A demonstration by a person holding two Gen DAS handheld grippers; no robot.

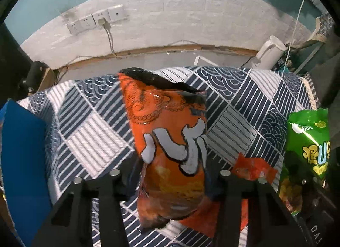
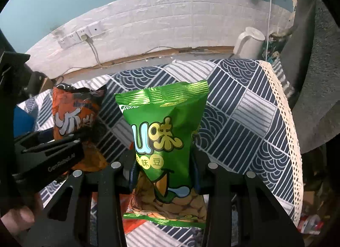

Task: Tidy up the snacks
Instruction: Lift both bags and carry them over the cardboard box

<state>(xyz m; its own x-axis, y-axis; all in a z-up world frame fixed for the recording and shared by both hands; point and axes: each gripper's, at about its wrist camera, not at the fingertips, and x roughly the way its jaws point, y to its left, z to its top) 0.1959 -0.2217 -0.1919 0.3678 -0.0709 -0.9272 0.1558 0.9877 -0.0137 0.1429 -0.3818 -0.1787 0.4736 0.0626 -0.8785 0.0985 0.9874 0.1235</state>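
Two orange packets (image 1: 172, 147) (image 1: 252, 169), one green packet (image 2: 167, 140).

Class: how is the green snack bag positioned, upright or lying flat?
Upright: the green snack bag stands top seal up in the right gripper, above the patterned tablecloth.

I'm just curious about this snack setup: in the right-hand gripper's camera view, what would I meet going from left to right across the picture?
Left gripper → orange snack bag → green snack bag in the right gripper → white kettle.
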